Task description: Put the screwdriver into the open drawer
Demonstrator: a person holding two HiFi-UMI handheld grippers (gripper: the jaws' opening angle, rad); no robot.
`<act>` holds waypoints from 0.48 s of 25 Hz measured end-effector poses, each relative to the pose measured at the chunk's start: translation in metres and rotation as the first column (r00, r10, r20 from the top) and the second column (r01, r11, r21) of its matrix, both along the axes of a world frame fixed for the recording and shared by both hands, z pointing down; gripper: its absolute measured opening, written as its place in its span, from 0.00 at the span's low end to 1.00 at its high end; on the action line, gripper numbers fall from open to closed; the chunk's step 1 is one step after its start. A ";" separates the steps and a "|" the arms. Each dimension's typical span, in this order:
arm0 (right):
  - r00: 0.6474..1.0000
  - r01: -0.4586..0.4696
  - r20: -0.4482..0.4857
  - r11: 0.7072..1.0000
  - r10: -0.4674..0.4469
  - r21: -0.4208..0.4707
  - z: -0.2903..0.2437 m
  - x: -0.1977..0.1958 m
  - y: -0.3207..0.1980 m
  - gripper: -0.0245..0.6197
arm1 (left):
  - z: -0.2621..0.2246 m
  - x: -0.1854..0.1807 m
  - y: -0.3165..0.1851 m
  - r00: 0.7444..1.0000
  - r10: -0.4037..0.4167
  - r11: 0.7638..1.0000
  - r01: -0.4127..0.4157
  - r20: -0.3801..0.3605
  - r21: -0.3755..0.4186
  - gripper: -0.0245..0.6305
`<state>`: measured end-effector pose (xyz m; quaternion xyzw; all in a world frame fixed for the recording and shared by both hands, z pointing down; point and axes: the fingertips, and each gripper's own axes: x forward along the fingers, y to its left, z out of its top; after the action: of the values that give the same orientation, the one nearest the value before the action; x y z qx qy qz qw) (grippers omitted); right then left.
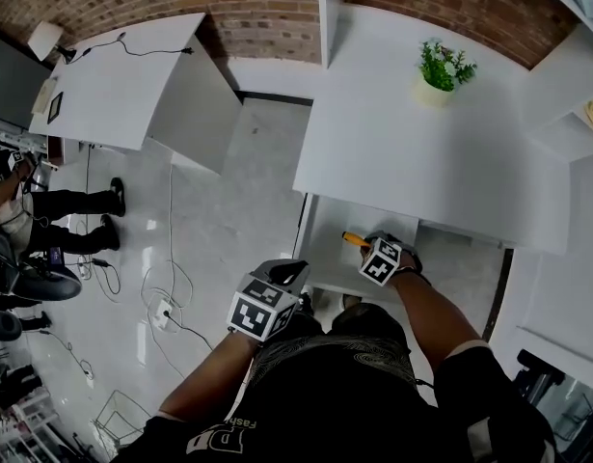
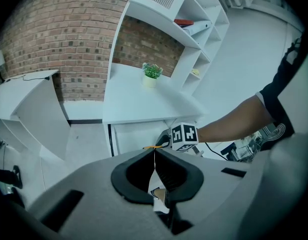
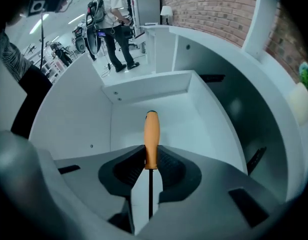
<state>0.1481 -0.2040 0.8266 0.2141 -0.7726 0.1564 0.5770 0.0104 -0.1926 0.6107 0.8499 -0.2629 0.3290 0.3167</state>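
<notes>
The screwdriver (image 3: 151, 139) has an orange handle and a thin dark shaft. My right gripper (image 3: 151, 160) is shut on it at the foot of the handle, pointing steeply down into the open white drawer (image 3: 204, 119). In the head view the right gripper (image 1: 370, 245) hangs over the drawer (image 1: 325, 258) below the desk edge, and the screwdriver (image 1: 354, 238) sticks out to its left. My left gripper (image 1: 292, 272) hovers lower left of the drawer, jaws shut and empty. From the left gripper view, the right gripper's marker cube (image 2: 184, 136) and the screwdriver (image 2: 149, 147) show just beyond my left gripper (image 2: 155, 153).
A white desk (image 1: 421, 152) with a potted plant (image 1: 443, 68) stands above the drawer, with white shelves (image 1: 576, 104) to its right. A second white table (image 1: 113, 75) is at the far left. Cables (image 1: 166, 307) lie on the floor, and a seated person (image 1: 45, 205) is at the left edge.
</notes>
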 end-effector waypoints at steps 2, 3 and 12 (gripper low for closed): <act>0.999 0.044 -0.024 0.999 -0.044 -0.001 0.009 -0.003 -0.002 0.16 | 0.004 0.000 -0.001 1.000 -0.007 1.000 0.007 0.004 -0.007 0.07; 0.997 0.070 -0.038 0.998 -0.070 0.000 0.013 -0.004 -0.002 0.16 | 0.007 0.000 -0.001 1.000 -0.010 1.000 0.010 0.006 -0.006 0.07; 0.977 0.202 -0.076 0.979 -0.201 0.006 0.046 -0.020 -0.012 0.16 | 0.024 -0.003 0.007 0.998 -0.053 0.997 0.054 0.024 -0.047 0.07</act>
<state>0.1281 -0.2164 0.8731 0.1445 -0.7690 0.0835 0.6171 0.0072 -0.1857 0.6346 0.8309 -0.2814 0.3364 0.3424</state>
